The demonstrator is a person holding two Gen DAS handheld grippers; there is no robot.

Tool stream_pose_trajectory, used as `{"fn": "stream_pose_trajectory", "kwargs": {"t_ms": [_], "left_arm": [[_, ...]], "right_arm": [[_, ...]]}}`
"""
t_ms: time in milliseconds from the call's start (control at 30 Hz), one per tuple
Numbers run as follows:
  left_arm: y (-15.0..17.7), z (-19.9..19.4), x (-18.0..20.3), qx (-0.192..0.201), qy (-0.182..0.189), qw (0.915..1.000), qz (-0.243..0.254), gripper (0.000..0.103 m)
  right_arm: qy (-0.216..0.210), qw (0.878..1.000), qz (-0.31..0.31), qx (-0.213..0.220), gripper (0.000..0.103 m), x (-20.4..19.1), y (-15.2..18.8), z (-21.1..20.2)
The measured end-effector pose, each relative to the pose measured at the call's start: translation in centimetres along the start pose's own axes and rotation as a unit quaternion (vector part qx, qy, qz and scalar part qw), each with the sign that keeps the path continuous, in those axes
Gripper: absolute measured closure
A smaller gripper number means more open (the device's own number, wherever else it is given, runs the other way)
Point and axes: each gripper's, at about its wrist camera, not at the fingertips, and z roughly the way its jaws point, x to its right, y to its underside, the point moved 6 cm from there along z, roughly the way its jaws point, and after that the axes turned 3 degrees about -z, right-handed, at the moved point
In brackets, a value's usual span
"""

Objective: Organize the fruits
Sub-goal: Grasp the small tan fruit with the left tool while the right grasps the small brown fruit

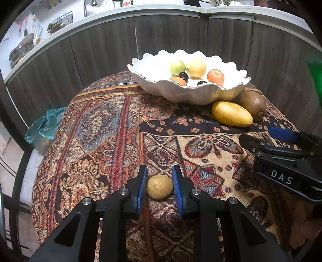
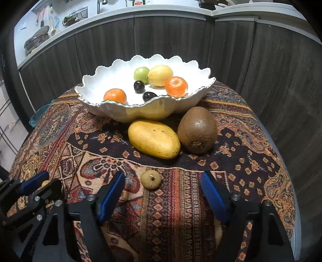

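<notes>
My left gripper [image 1: 160, 171] is shut on a small round tan fruit [image 1: 159, 187] that rests on the patterned tablecloth [image 1: 100, 131]. My right gripper [image 2: 162, 177] stands open, and a second small tan fruit with a stem [image 2: 151, 179] lies on the cloth between its fingertips, untouched. A yellow mango [image 2: 154, 139] and a brown kiwi [image 2: 198, 131] lie side by side in front of a white scalloped bowl [image 2: 124, 112]. The bowl holds two oranges, a lemon, a green fruit and two dark plums. The left gripper [image 2: 50, 180] shows at the lower left of the right wrist view.
A teal glass piece [image 1: 46, 125] sits at the round table's left edge. Dark wood cabinets under a white counter [image 1: 171, 12] curve behind the table. The right gripper [image 1: 256, 134] reaches in from the right in the left wrist view.
</notes>
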Motion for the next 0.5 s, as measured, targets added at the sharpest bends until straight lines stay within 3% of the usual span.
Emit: {"fn": "stream_pose_trajectory", "kwargs": {"t_ms": [100, 267, 500], "left_arm": [[-0.5, 0.0, -0.5, 0.004, -0.006, 1.0000, -0.003, 0.078], [-1.2, 0.0, -1.1, 0.010, -0.012, 0.9998, -0.009, 0.077], [-1.5, 0.0, -1.1, 0.015, -0.011, 0.9998, -0.011, 0.078]], "right_arm": [[-0.011, 1.000, 0.000, -0.011, 0.049, -0.4, 0.1, 0.7], [-0.018, 1.000, 0.003, -0.018, 0.057, -0.6, 0.2, 1.4], [-0.023, 0.999, 0.007, -0.028, 0.077, -0.8, 0.3, 2.0]]}}
